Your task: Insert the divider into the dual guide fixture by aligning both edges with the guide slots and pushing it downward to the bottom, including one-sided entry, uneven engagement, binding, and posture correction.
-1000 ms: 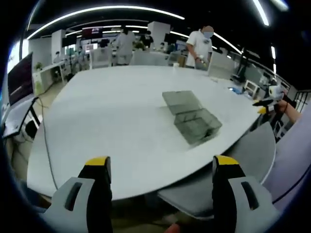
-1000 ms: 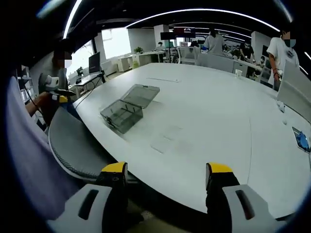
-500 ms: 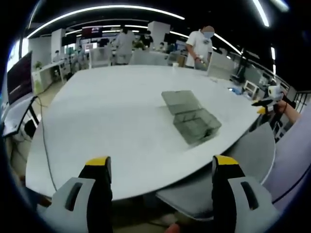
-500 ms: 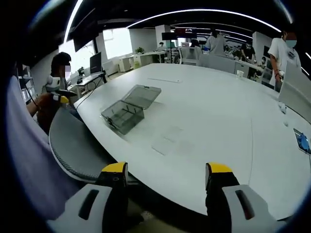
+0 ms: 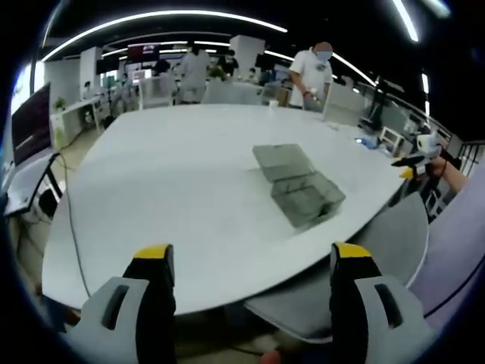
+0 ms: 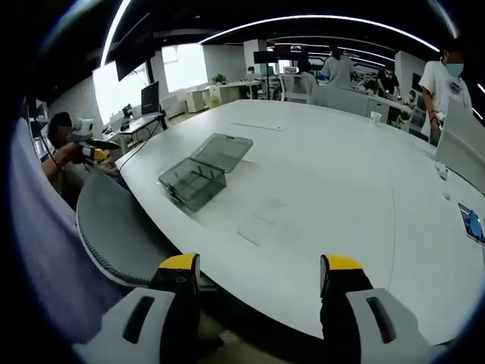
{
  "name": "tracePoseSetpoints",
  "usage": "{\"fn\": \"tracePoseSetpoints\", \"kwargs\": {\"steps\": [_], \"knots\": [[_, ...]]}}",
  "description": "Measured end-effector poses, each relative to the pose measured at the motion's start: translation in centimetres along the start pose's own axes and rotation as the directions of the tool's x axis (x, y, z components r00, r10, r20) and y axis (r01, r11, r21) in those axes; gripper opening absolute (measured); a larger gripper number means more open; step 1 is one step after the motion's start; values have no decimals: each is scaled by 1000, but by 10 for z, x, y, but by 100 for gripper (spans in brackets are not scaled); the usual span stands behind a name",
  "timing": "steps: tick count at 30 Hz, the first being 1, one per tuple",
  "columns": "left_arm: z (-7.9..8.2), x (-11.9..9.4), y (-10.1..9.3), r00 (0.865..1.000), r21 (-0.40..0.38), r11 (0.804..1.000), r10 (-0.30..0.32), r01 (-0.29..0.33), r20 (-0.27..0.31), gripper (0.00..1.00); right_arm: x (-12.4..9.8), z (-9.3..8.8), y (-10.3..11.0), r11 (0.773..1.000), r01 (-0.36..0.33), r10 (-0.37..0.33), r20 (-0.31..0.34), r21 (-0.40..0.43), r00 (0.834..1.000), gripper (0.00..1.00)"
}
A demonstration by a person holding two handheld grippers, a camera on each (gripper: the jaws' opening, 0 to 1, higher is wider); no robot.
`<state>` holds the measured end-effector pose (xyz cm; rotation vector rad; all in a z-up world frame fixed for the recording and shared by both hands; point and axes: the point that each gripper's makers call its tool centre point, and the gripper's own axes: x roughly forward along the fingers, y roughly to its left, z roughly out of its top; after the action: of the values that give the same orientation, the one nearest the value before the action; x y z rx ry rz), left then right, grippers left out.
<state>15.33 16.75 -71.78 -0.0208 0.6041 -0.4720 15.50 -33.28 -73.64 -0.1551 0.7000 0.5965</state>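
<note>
The dual guide fixture (image 5: 305, 196) is a clear, smoky box with an open flat lid (image 5: 282, 159), lying on the white table (image 5: 174, 174) well beyond my left gripper (image 5: 254, 258). That gripper is open and holds nothing. From the other side the fixture (image 6: 192, 181) sits at left of centre. Two faint clear flat sheets (image 6: 264, 220), perhaps the divider, lie on the table (image 6: 333, 174) nearer my right gripper (image 6: 260, 265), which is open, holds nothing and hangs off the table's near edge. The right gripper (image 5: 418, 158) also appears at the far right in a hand, and the left gripper (image 6: 89, 149) at the far left.
A grey mesh chair back (image 6: 114, 227) stands between me and the table, also seen as the chair (image 5: 371, 250). A blue item (image 6: 471, 221) lies at the table's right edge. People (image 5: 312, 72) stand at the far side, with desks and monitors behind.
</note>
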Motion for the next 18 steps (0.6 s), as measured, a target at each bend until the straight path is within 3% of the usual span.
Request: {"fn": "tracePoseSetpoints", "kwargs": {"steps": [18], "knots": [[3, -1, -19, 1000, -3, 1000, 3, -3, -8, 81, -5, 5, 0, 999, -36, 36, 8, -23, 999, 60]]}}
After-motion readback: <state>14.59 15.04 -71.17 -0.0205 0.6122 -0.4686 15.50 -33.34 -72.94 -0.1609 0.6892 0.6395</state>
